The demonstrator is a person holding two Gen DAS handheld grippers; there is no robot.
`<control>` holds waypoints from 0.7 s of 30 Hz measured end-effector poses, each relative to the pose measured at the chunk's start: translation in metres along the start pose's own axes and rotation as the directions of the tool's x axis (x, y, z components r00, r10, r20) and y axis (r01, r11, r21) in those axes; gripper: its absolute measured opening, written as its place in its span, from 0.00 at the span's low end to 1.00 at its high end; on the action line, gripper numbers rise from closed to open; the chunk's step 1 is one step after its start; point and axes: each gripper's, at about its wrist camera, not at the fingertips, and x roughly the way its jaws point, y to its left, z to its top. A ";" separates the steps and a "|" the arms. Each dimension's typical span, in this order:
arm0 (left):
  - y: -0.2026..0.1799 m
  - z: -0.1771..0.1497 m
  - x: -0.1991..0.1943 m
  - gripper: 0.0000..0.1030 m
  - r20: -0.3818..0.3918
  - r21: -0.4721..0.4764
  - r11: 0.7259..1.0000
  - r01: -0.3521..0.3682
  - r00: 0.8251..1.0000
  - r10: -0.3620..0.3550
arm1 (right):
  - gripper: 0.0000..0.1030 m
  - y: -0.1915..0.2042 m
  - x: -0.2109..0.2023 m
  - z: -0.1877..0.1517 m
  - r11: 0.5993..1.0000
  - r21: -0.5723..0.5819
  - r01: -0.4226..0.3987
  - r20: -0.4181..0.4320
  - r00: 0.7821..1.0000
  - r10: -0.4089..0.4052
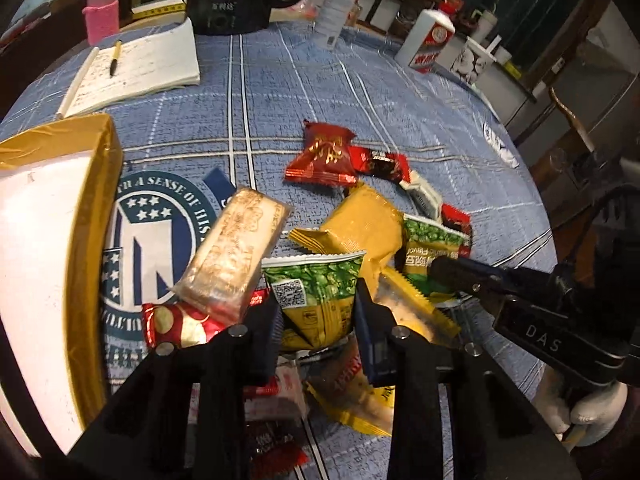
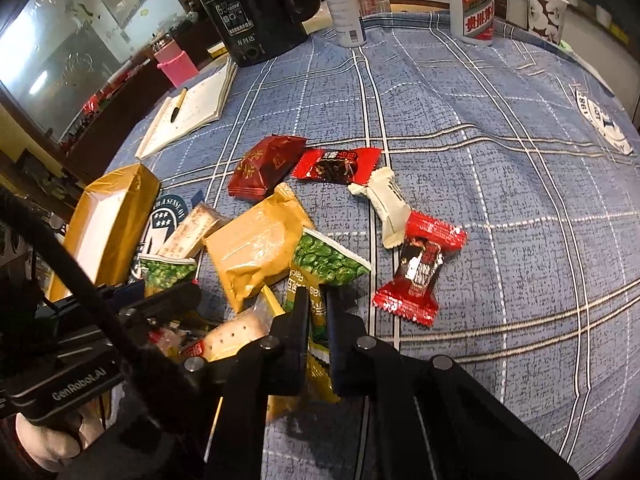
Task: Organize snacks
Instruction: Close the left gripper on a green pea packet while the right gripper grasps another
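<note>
Nearest the left wrist camera, the left tool (image 1: 318, 320) is clamped on a green pea packet (image 1: 316, 292), its two black fingers pressing the packet's yellow lower half from either side. In the right wrist view the right tool (image 2: 318, 312) is closed on a second green pea packet (image 2: 320, 276), pinching its narrow lower part while the green top fans out above the fingers. Both packets sit in a loose pile of snacks at the near side of the table (image 2: 500, 128), which is covered with a blue checked cloth. Between the two pea packets lies a large mustard-yellow packet (image 2: 256, 248), and left of it a pale clear-wrapped bar (image 1: 236, 256) rests tilted. Just beyond the pile are a dark red pouch (image 2: 264, 168), a bright red candy (image 2: 338, 166) and a white candy (image 2: 386, 210); another red candy (image 2: 420, 268) lies to the right. A gold-edged box (image 1: 52, 240) with a white inside stands at the left, beside the pile. At the far side are an open notebook (image 1: 136, 68) with a pen, a black kettle (image 2: 256, 4) and a white bottle (image 2: 472, 0).
</note>
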 end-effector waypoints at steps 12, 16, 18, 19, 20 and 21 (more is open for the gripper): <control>0.026 -0.020 -0.070 0.33 0.147 -0.141 0.988 0.054 0.989 -0.033 | 0.05 -0.009 -0.040 -0.008 0.995 0.074 -0.072 0.051 0.996 0.069; 0.045 -0.031 -0.096 0.33 0.195 -0.202 0.978 0.042 0.981 -0.002 | 0.05 0.008 -0.049 -0.007 0.994 0.041 -0.101 0.061 0.993 0.098; 0.056 -0.038 -0.107 0.33 0.208 -0.229 0.973 0.028 0.978 0.021 | 0.05 0.020 -0.054 -0.006 0.992 0.017 -0.122 0.063 0.991 0.120; 0.062 -0.041 -0.111 0.33 0.213 -0.244 0.970 0.020 0.977 0.033 | 0.05 0.027 -0.055 -0.006 0.991 0.006 -0.132 0.064 0.989 0.131; 0.070 -0.046 -0.118 0.33 0.220 -0.262 0.965 0.011 0.974 0.048 | 0.05 0.034 -0.055 -0.005 0.989 -0.004 -0.147 0.062 0.987 0.147; 0.075 -0.049 -0.121 0.33 0.224 -0.273 0.962 0.007 0.973 0.057 | 0.05 0.041 -0.056 -0.005 0.987 -0.012 -0.159 0.059 0.985 0.160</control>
